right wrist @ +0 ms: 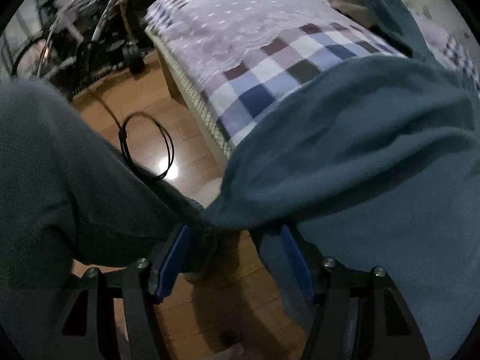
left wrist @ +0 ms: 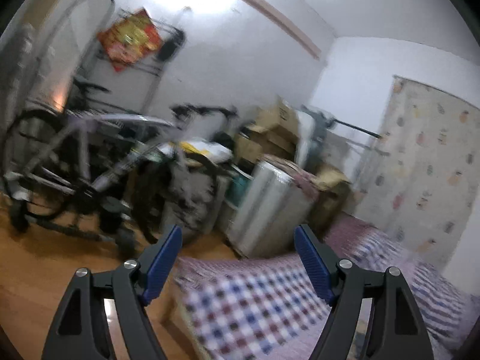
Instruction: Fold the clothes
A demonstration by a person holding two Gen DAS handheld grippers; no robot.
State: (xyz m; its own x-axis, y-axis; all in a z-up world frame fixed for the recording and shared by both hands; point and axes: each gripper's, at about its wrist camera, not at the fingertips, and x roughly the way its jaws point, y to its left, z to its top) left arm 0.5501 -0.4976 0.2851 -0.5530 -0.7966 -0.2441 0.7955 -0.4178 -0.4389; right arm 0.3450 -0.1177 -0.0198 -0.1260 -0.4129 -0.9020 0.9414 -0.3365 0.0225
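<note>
Right gripper [right wrist: 235,240]: jaws parted, blue pads wide apart, teal fleece garment [right wrist: 345,138] draped across and bunched between them; pinch on it not confirmed. Garment spills from the checked bedspread [right wrist: 264,69] over the bed edge toward the wood floor [right wrist: 186,138]; a second fold hangs at far left. Looks soft, thick, limp, light; likely to sag and slide off smooth pads. Best hold judged to be a hem or seam, not mid-panel.

Left gripper [left wrist: 238,258]: wide open, empty, raised over the bed corner, facing a bicycle [left wrist: 90,162]. View blurred.
</note>
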